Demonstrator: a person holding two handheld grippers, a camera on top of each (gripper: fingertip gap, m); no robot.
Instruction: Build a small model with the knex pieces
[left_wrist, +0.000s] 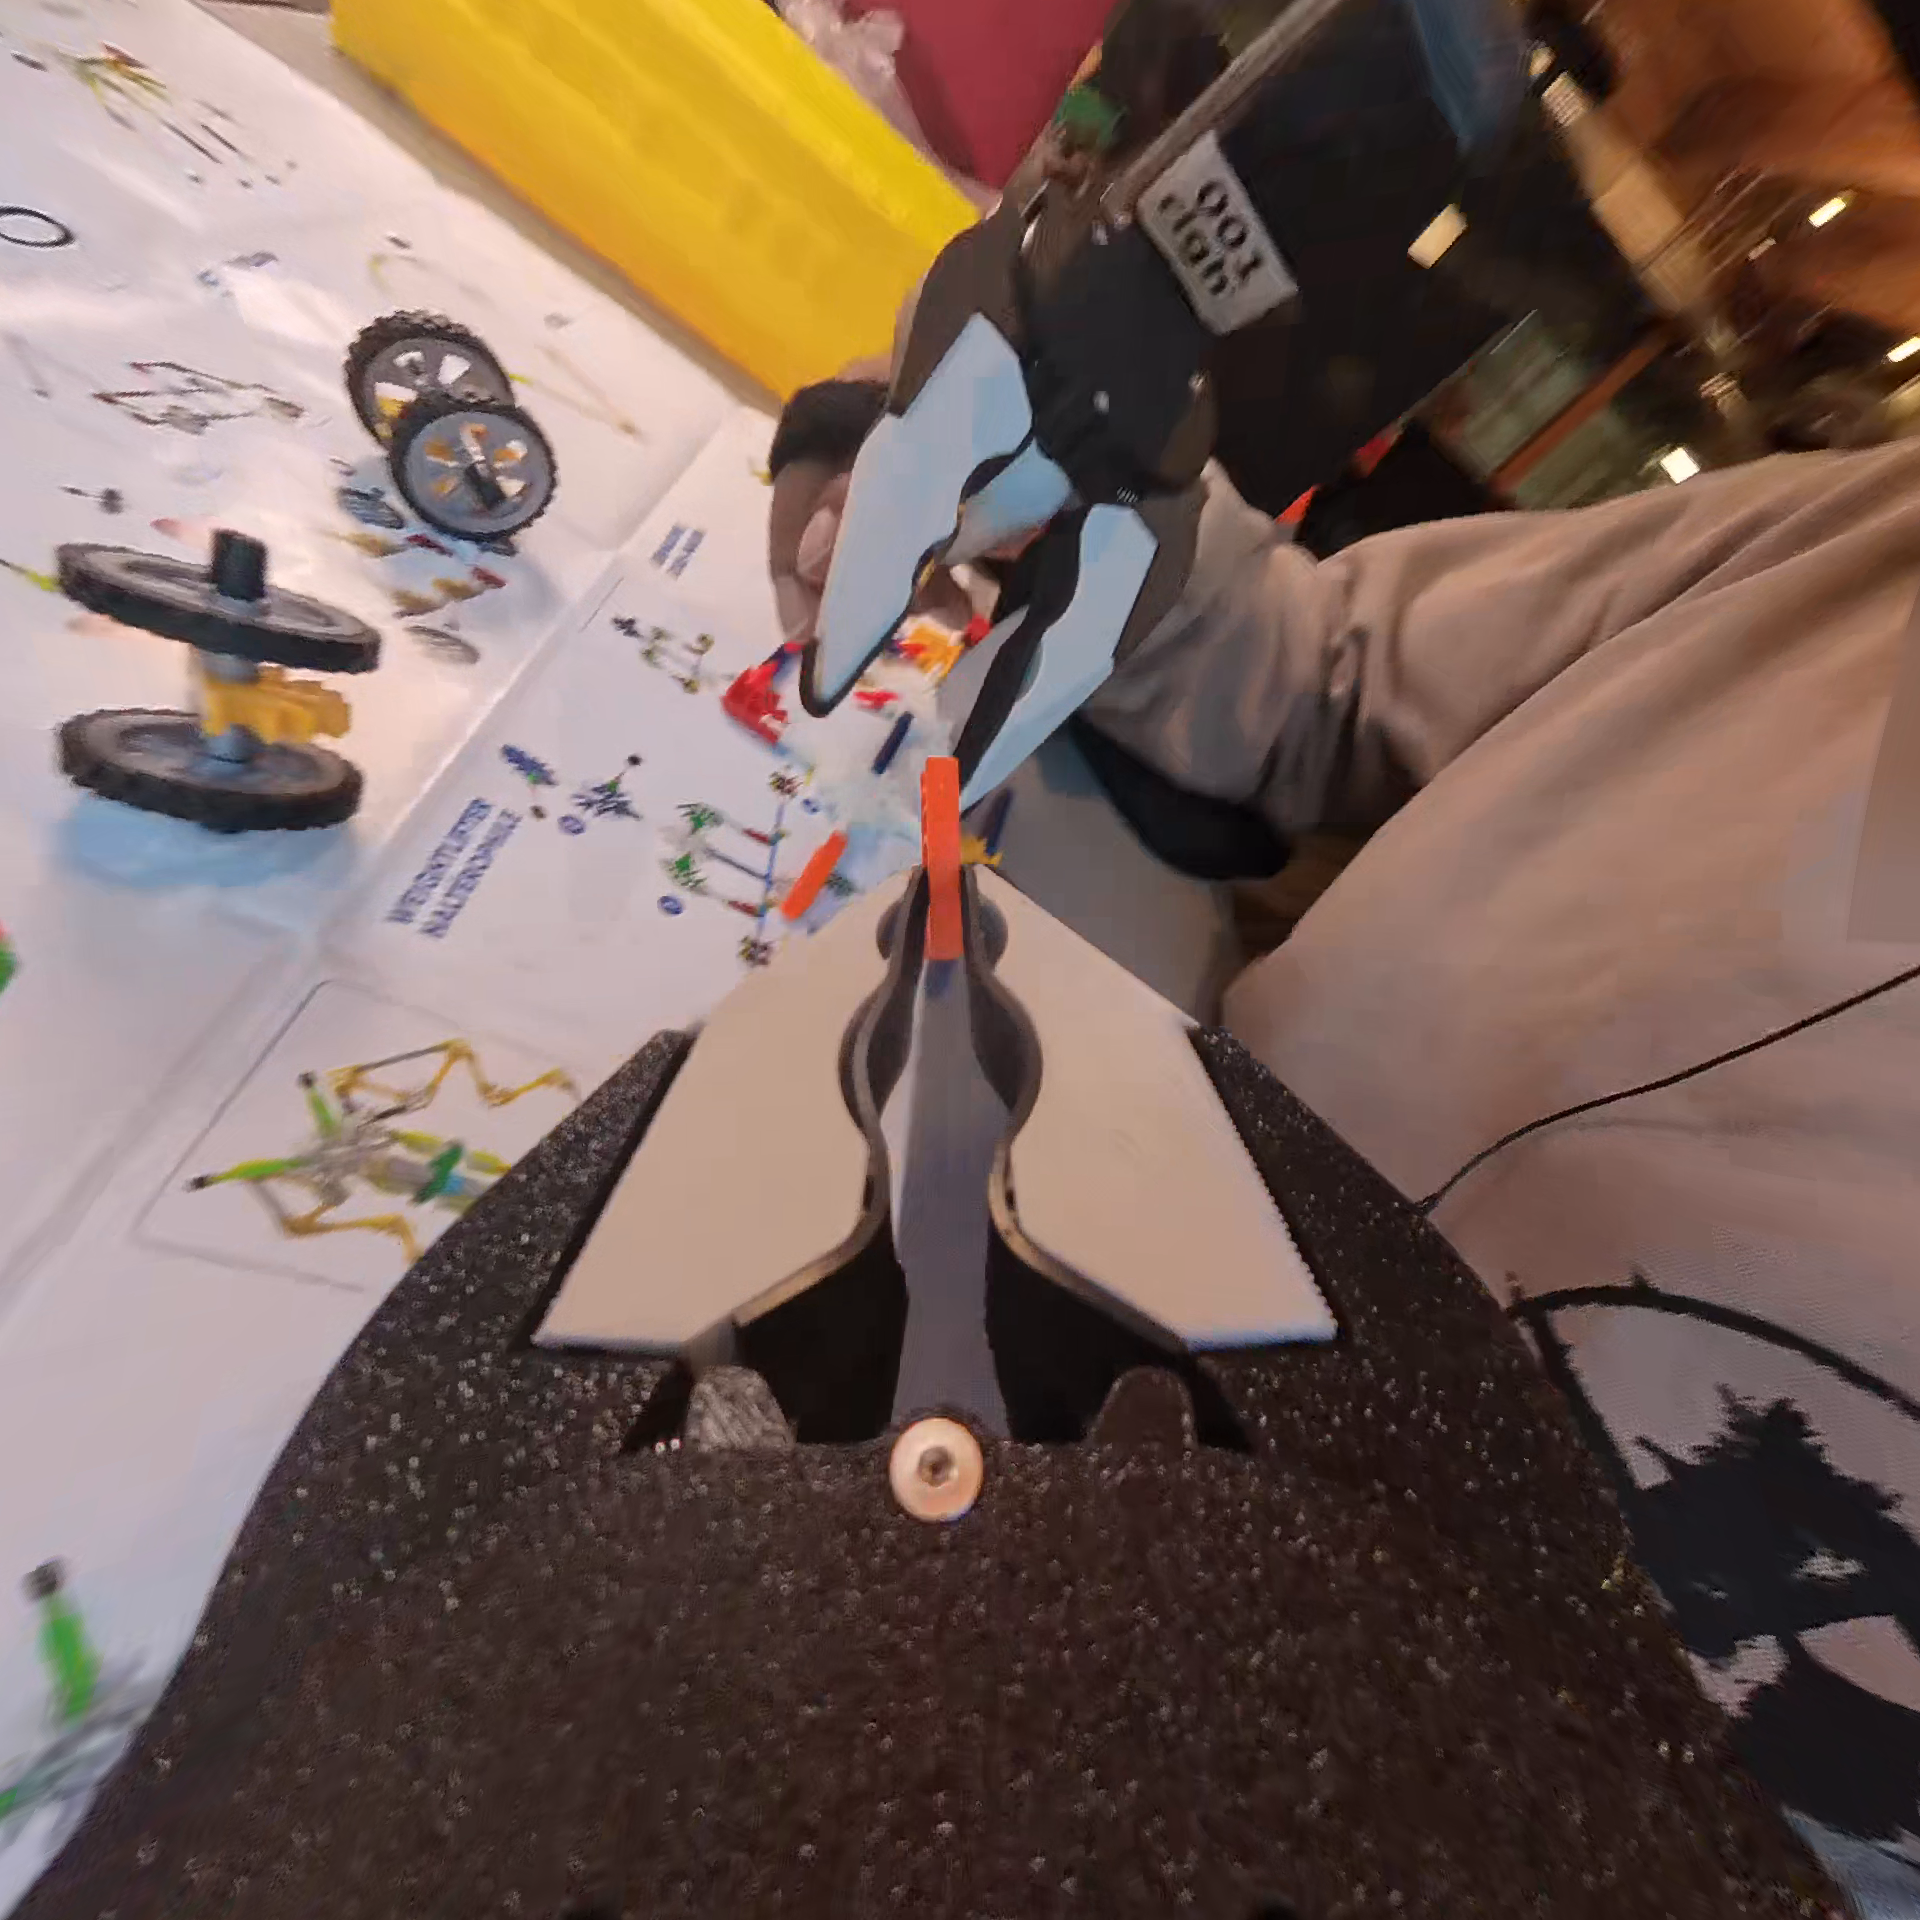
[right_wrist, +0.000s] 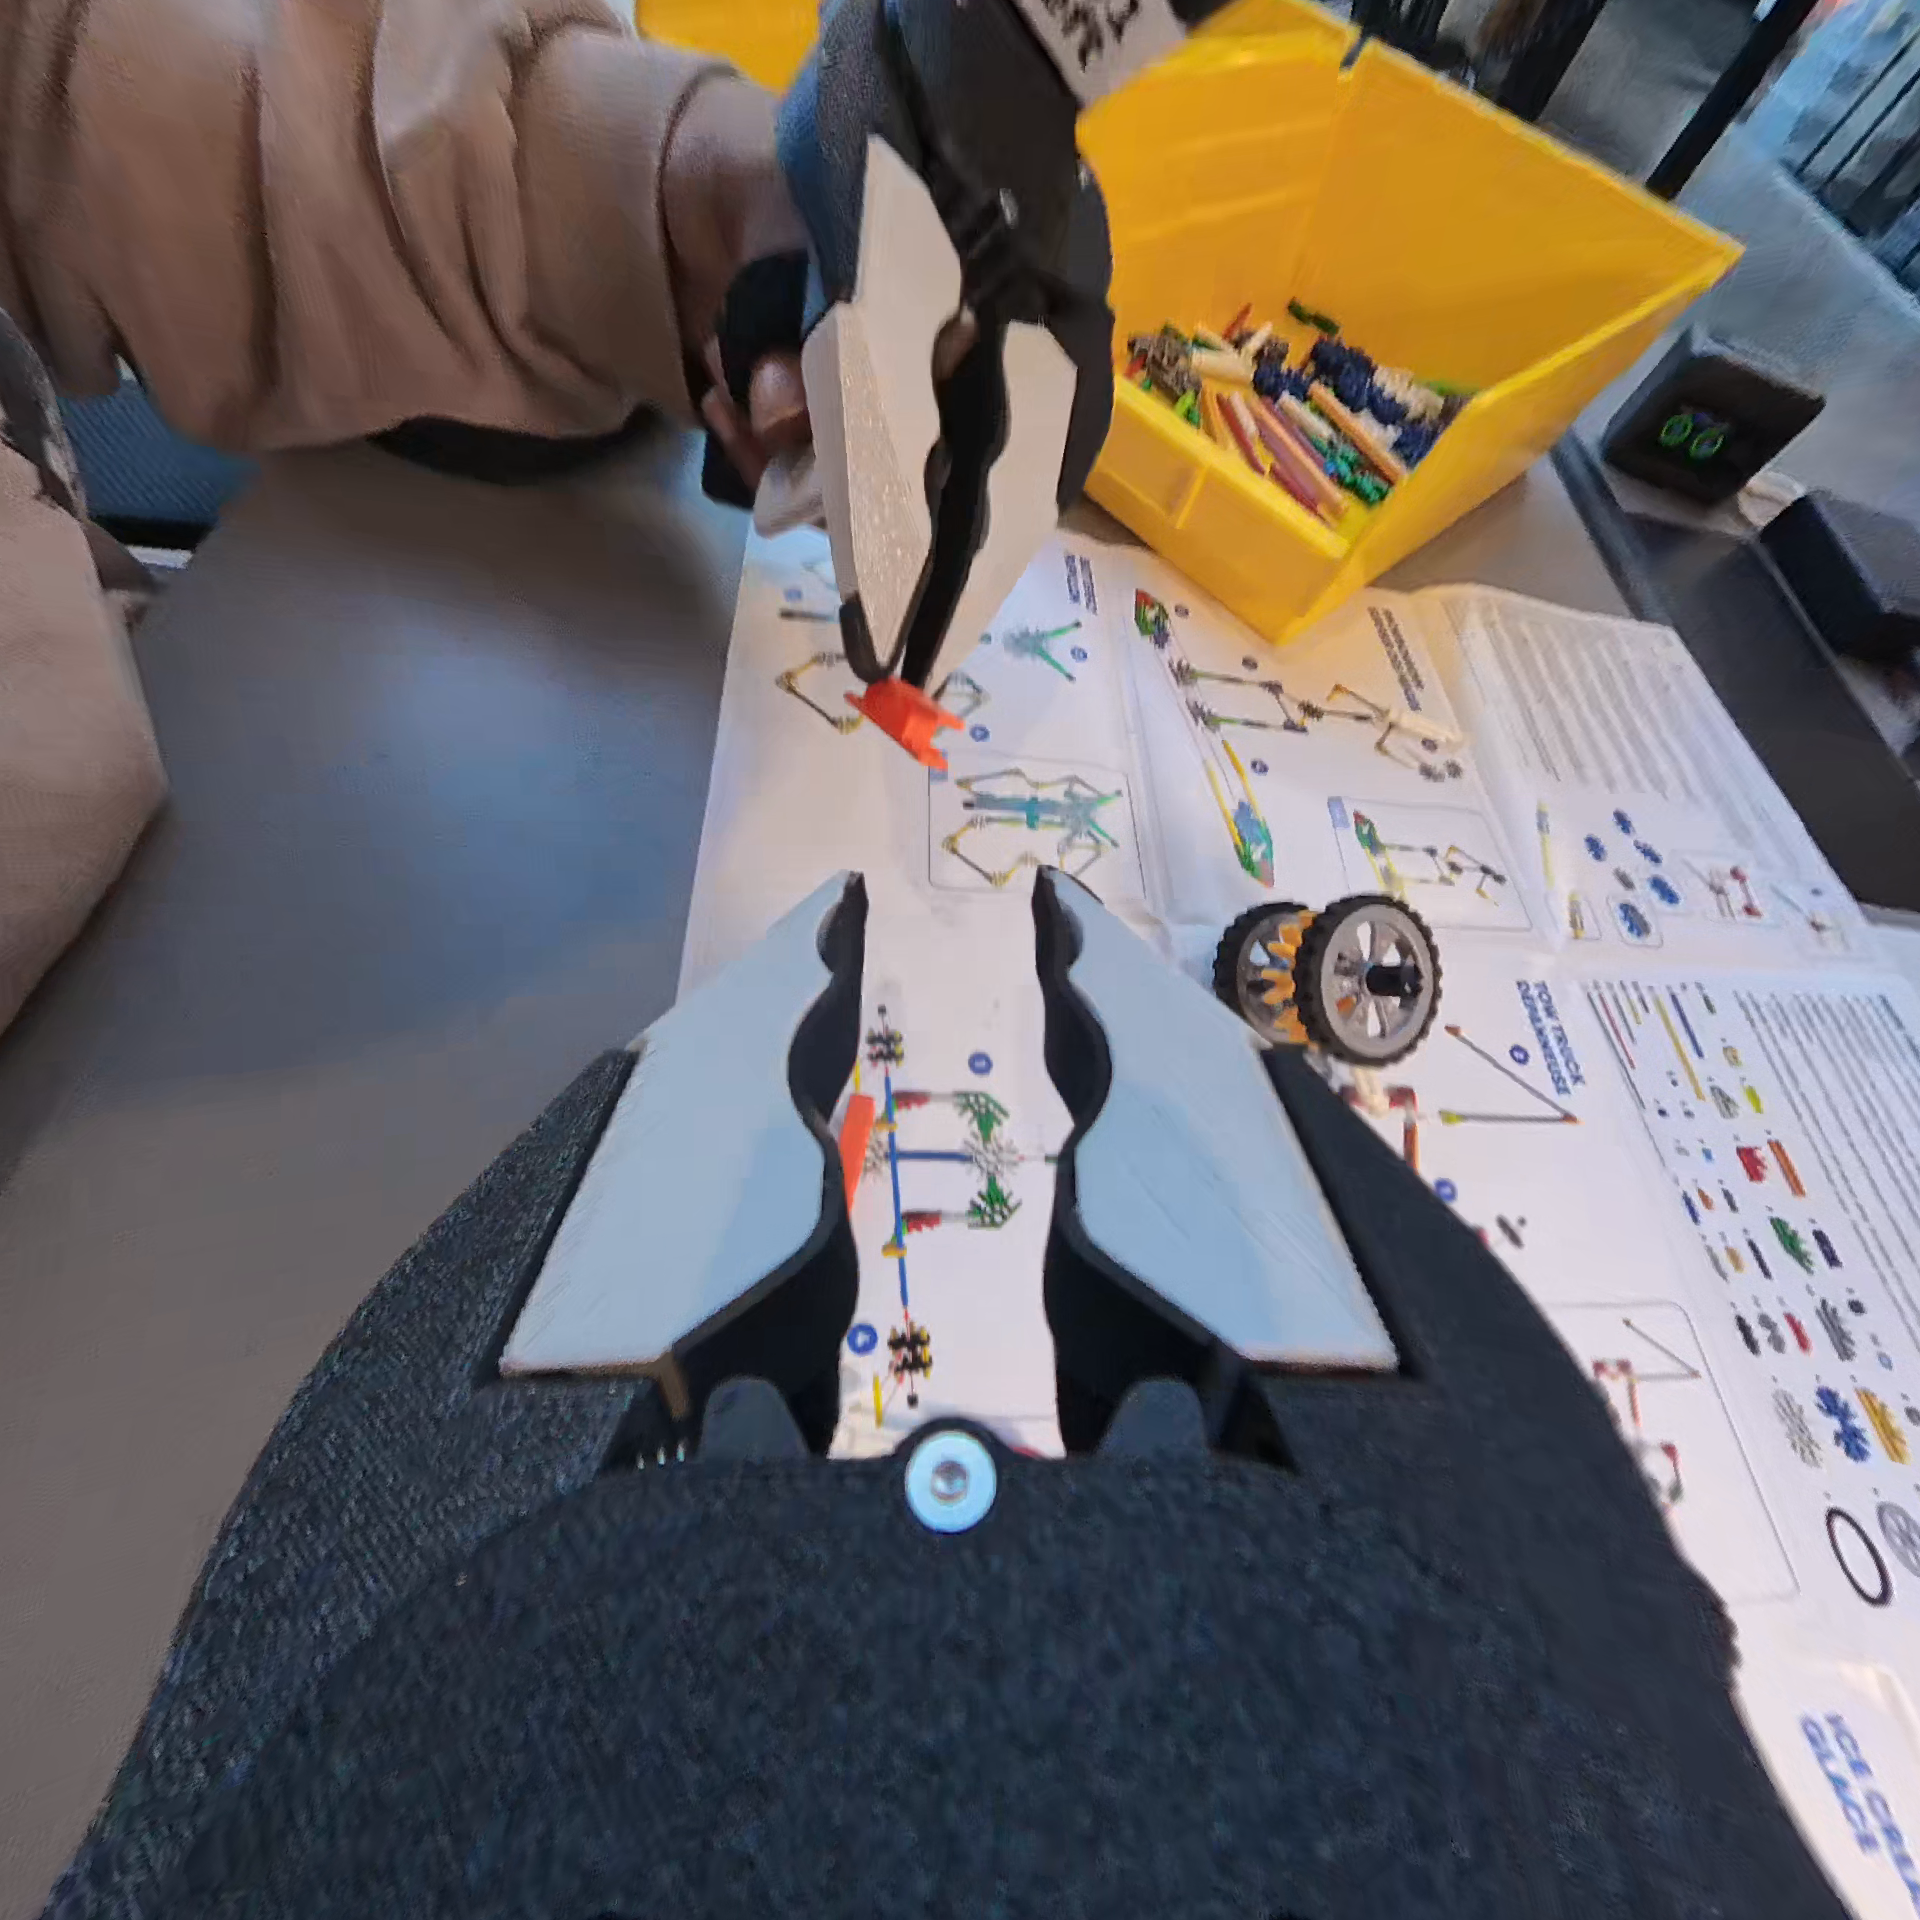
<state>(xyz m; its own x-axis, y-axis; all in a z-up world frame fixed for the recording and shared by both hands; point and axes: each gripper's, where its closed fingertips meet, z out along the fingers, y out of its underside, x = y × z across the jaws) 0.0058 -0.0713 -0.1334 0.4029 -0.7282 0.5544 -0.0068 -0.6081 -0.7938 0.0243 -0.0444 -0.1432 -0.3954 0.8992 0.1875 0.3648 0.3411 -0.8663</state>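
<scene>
Left wrist view: left gripper (left_wrist: 940, 883) pinches one orange clip (left_wrist: 941, 852) at its tips, above the sheet (left_wrist: 499, 831). Likely light, stiff, slick (hold by flat faces). Two wheel pairs (left_wrist: 213, 707).

Right wrist view: right gripper (right_wrist: 948, 883) spread, empty; one wheel pair (right_wrist: 1330, 977), one bin (right_wrist: 1455, 239).

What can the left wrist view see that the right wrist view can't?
Only the left wrist view shows the upright wheel pair on a yellow hub. Only the right wrist view shows rods inside the yellow bin. Both show the left gripper shut on an orange connector, the open right gripper, the lying wheel pair and the instruction sheet.
</scene>
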